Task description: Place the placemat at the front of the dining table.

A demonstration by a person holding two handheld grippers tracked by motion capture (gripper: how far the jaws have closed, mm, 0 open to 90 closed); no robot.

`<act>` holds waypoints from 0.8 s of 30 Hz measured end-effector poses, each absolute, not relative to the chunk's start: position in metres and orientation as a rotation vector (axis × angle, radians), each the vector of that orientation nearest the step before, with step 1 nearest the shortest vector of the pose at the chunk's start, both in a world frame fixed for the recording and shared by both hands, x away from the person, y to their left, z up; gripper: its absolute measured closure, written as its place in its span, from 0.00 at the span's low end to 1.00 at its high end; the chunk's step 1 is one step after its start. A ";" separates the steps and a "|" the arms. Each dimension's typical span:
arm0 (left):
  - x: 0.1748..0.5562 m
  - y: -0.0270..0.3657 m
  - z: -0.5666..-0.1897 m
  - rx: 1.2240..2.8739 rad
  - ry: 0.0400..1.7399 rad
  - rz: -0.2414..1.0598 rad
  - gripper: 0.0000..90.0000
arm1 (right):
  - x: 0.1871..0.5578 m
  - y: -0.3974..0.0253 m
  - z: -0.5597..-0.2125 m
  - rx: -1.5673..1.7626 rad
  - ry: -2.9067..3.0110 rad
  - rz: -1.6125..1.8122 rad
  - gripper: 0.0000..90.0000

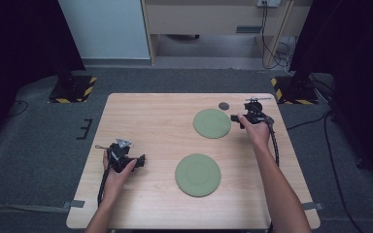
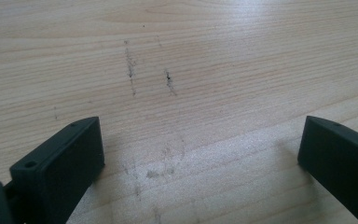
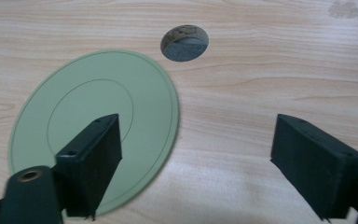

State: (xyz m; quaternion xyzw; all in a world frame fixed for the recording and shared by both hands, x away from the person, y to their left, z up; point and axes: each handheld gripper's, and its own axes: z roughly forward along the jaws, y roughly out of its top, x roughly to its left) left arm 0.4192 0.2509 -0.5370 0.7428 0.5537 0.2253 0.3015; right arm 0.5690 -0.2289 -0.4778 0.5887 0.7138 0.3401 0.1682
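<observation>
High view: your right claw [image 1: 235, 118] sat at the far plate's [image 1: 212, 123] right edge, near the table's [image 1: 150, 121] round hole [image 1: 223, 106] | right gripper view: jaws spread wide, empty, one over the plate rim | your left claw [image 1: 141, 160] spread, empty, left of the near plate [image 1: 197, 174] | no readable writing.

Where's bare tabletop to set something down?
Free: the far-left wood behind the left tongs, up to the far green round plate. Crowded: near the right tongs, the small round table hole and the near green plate.
</observation>
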 end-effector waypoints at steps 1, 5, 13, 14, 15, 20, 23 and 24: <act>0.419 0.251 -0.537 1.971 1.468 0.598 0.00 | 0.567 -0.230 -0.476 1.672 2.029 0.971 0.16; 0.419 0.252 -0.537 1.976 1.458 0.595 0.00 | 0.553 -0.234 -0.462 1.662 2.007 0.988 0.12; 0.419 0.252 -0.537 1.978 1.456 0.593 0.00 | 0.527 -0.237 -0.442 1.608 1.989 0.992 0.11; 0.419 0.252 -0.537 1.978 1.456 0.593 0.00 | 0.524 -0.238 -0.440 1.604 1.993 0.989 0.11; 0.419 0.252 -0.537 1.978 1.456 0.593 0.00 | 0.521 -0.240 -0.439 1.601 1.994 0.991 0.11; 0.419 0.252 -0.537 1.978 1.456 0.594 0.00 | 0.512 -0.244 -0.439 1.603 1.988 1.005 0.10; 0.419 0.252 -0.537 1.978 1.456 0.594 0.00 | 0.507 -0.244 -0.439 1.589 1.993 1.001 0.10; 0.419 0.252 -0.537 1.978 1.456 0.594 0.00 | 0.504 -0.244 -0.440 1.586 1.993 1.009 0.09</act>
